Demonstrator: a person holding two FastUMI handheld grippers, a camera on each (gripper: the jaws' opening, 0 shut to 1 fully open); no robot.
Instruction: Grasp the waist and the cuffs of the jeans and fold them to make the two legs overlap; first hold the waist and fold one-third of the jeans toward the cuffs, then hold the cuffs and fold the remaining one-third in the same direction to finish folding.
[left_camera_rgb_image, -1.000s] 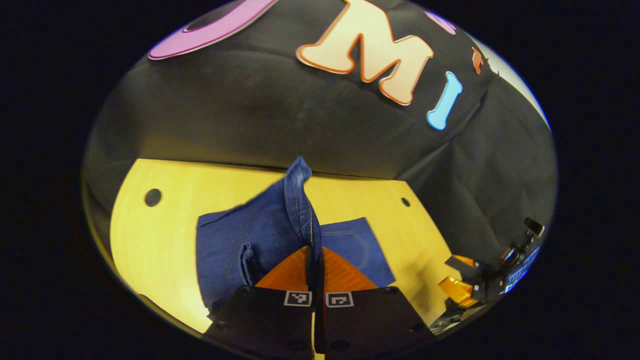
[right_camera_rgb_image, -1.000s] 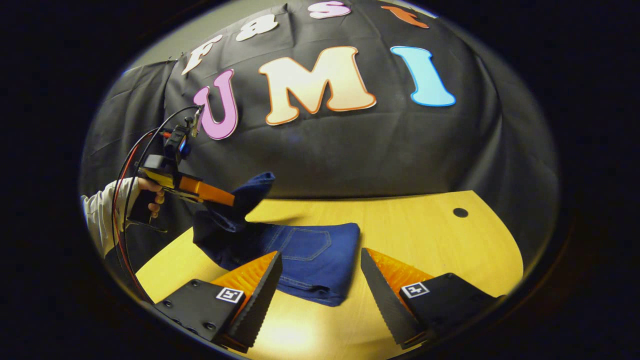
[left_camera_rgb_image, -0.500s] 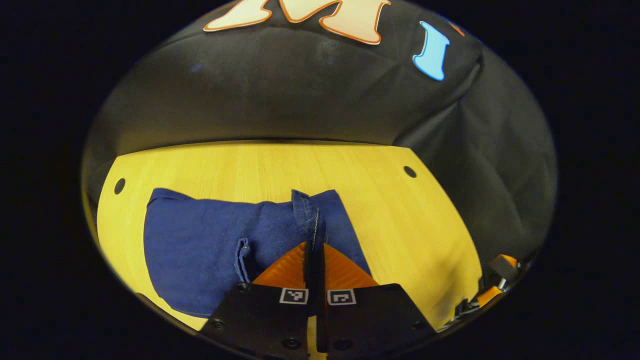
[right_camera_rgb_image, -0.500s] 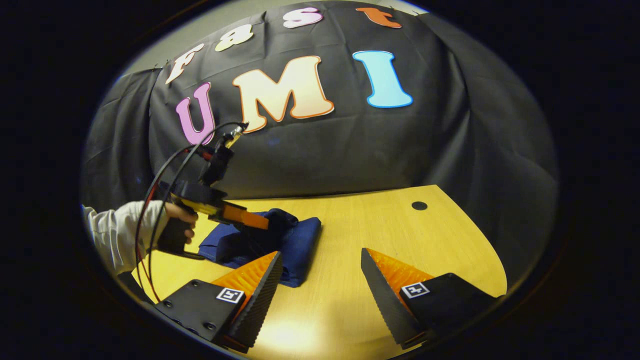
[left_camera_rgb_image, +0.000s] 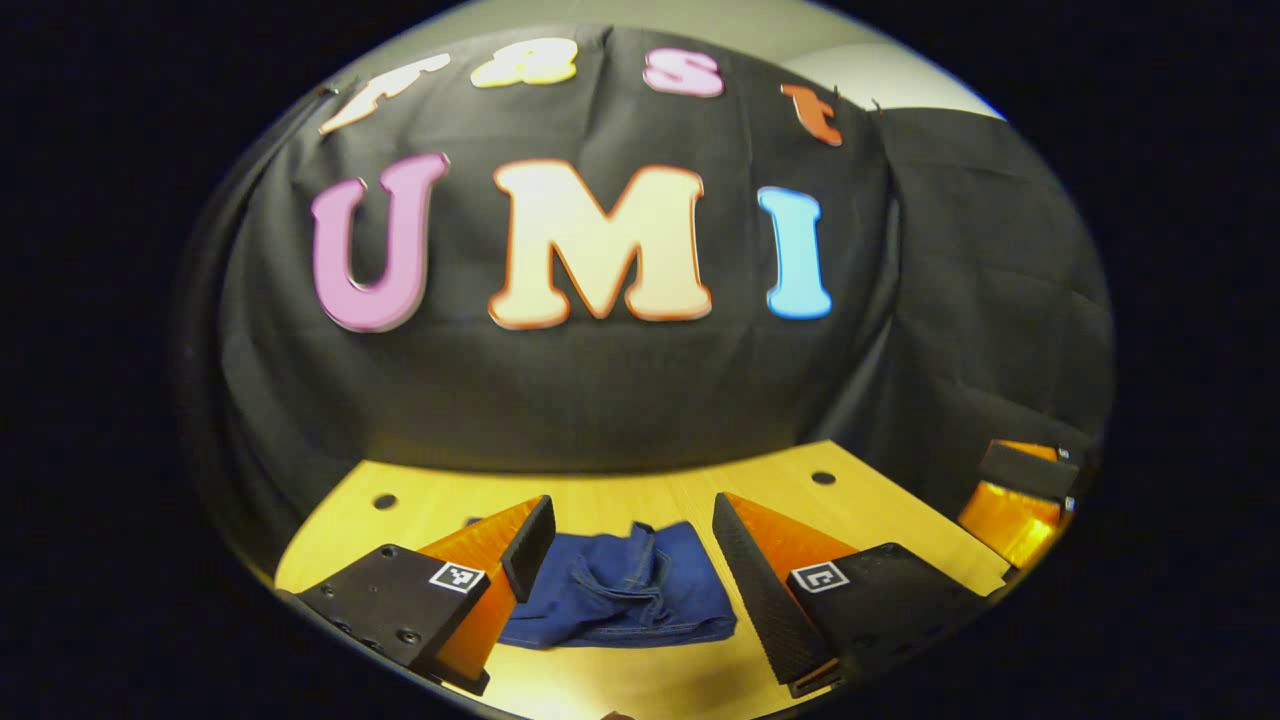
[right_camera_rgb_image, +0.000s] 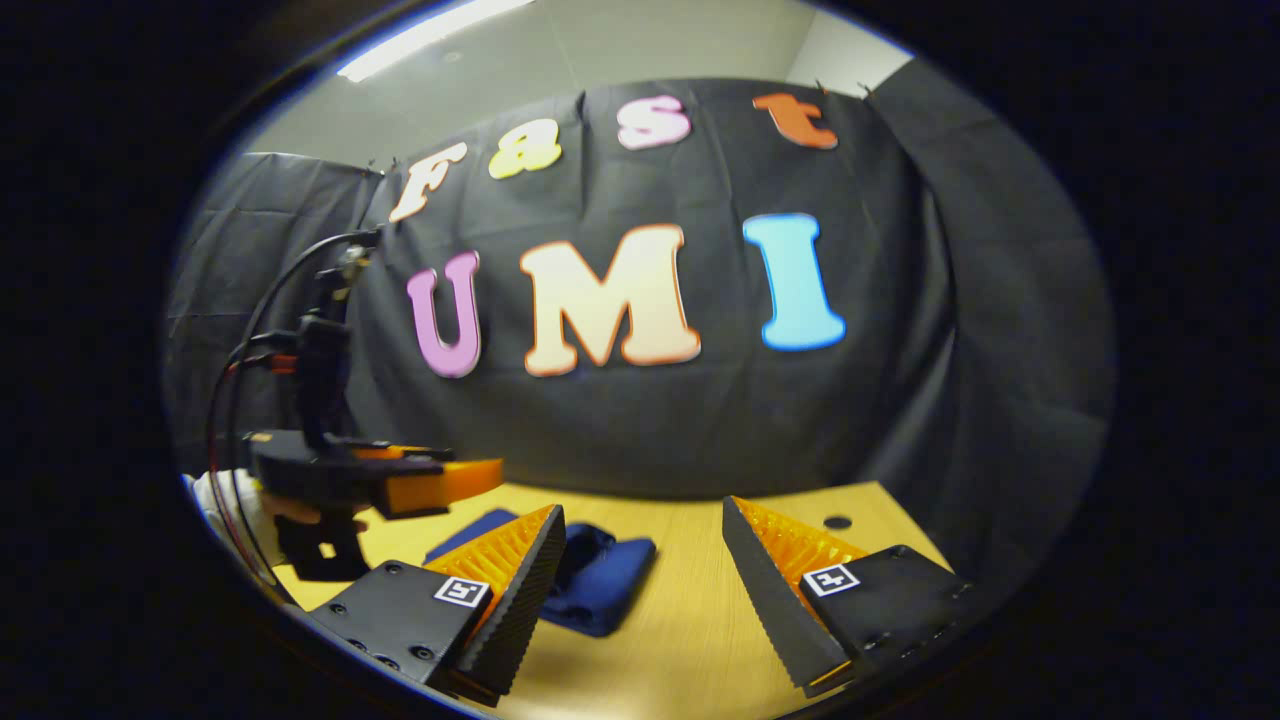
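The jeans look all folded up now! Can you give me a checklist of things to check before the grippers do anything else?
1. Jeans lie in a folded bundle on the table: ok.
2. Left gripper open, holding no cloth: ok.
3. Right gripper open, holding nothing: ok.
4. Both grippers lifted off the jeans: ok.
5. Top layer flat and smooth: not ok, it looks rumpled.
6. Edges of the layers line up: cannot tell.
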